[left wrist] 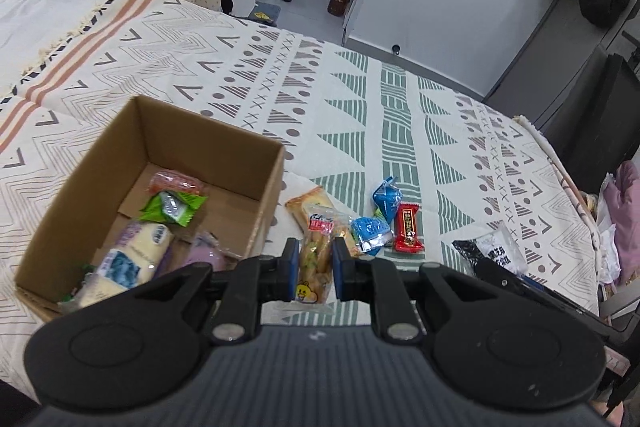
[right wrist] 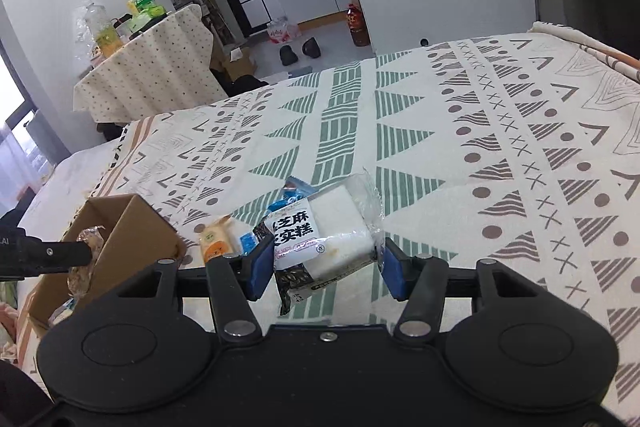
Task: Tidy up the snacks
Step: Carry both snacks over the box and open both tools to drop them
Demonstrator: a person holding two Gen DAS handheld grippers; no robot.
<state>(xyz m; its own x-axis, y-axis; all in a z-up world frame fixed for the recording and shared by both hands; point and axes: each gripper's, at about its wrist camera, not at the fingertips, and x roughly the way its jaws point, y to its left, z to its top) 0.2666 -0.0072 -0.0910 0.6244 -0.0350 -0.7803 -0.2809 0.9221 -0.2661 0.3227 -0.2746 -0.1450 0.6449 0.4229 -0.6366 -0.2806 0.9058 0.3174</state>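
My left gripper [left wrist: 315,261] is shut on a clear packet of golden biscuit sticks [left wrist: 316,259], held just right of the cardboard box [left wrist: 80,195]. The box holds an orange packet [left wrist: 176,183], a green packet [left wrist: 174,207], a white roll packet [left wrist: 128,259] and a purple one [left wrist: 208,255]. My right gripper [right wrist: 324,267] is shut on a black-and-white sesame cake packet [right wrist: 324,239], above the bed. That packet also shows in the left wrist view [left wrist: 494,251]. Two blue packets [left wrist: 386,197], a red packet [left wrist: 408,229] and an orange cake packet [left wrist: 310,205] lie on the bedspread.
The patterned bedspread [left wrist: 360,99] covers the bed. In the right wrist view the box [right wrist: 120,227] is at the left with the left gripper's finger over it. A cloth-covered table [right wrist: 152,67], bottles and shoes stand beyond the bed.
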